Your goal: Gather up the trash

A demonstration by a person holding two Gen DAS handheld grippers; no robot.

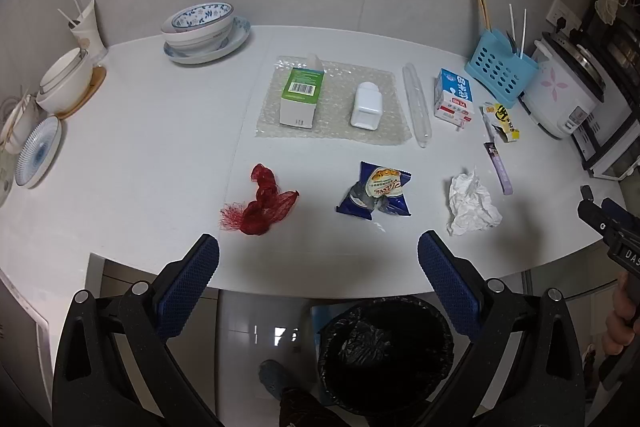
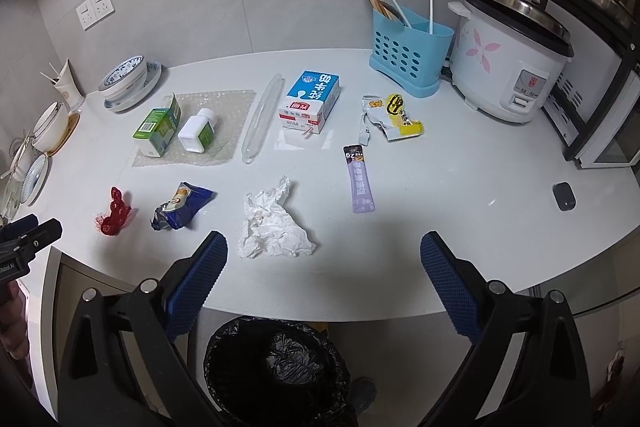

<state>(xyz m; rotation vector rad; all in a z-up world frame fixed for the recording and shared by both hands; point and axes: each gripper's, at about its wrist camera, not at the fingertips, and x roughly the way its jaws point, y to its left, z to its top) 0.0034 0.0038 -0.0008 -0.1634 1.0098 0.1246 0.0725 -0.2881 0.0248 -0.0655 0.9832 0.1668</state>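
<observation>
Trash lies on the white counter: red mesh netting, a blue snack wrapper, a crumpled white tissue, a purple sachet, a torn yellow wrapper and a milk carton. A black-lined bin stands on the floor below the counter edge. My left gripper is open and empty, just short of the counter edge. My right gripper is open and empty near the tissue.
A green box and white bottle sit on bubble wrap. A clear tube lies beside it. Bowls and plates stand far left. A blue utensil basket, rice cooker and small dark object are right.
</observation>
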